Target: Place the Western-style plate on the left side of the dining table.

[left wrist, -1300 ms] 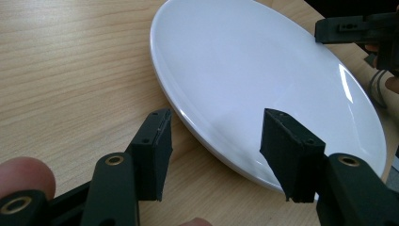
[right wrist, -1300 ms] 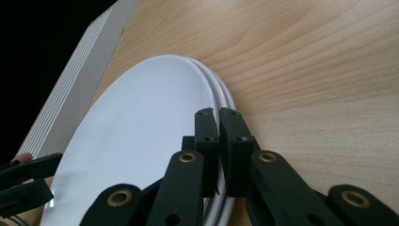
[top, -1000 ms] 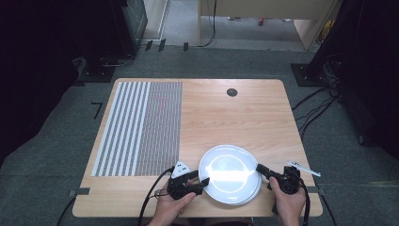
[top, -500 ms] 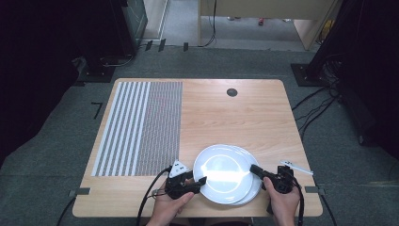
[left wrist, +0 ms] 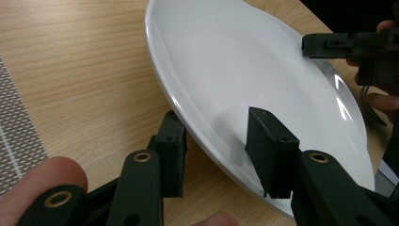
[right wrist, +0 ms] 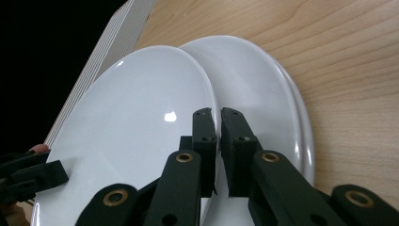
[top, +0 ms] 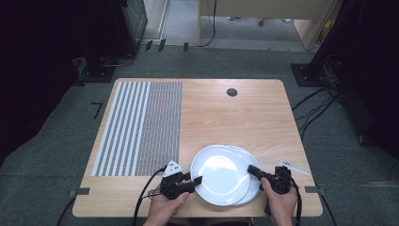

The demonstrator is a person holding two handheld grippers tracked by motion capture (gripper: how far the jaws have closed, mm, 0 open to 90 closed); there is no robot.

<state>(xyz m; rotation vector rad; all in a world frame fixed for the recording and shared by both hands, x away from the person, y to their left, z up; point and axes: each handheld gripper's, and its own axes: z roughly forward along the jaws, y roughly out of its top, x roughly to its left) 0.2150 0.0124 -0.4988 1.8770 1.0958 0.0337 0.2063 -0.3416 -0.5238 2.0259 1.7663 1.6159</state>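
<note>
Top plate (top: pixel 220 173): white, round, with no long axis to report. It lies face up between the two grippers at the near edge of the table (top: pixel 235 117) and is shifted toward the left gripper, so it overlaps the plate beneath without sitting square on it. In the left gripper view it tilts, the rim nearest that gripper raised off the wood.

Lower plate (top: pixel 251 162): white, round, flat on the table. It shows as a crescent past the far right edge of the top plate, on the right gripper's side.

Left gripper (top: pixel 195 180): held in the person's left hand (top: pixel 164 207), pointing right toward the plates. Jaws are set wide apart, one under the top plate's near rim and one over its upper face; a gap remains on both sides, so it grips nothing.

Right gripper (top: pixel 254 170): held in the right hand (top: pixel 280 207), pointing left. Jaws are drawn nearly together with the top plate's rim pinched between them, as seen in the right gripper view.

Striped mat (top: pixel 139 127): grey and white, flat on the table's left half, beyond the left gripper and well apart from the plates.

Small white item (top: pixel 292 167): just beyond the right gripper; too small to identify.
</note>
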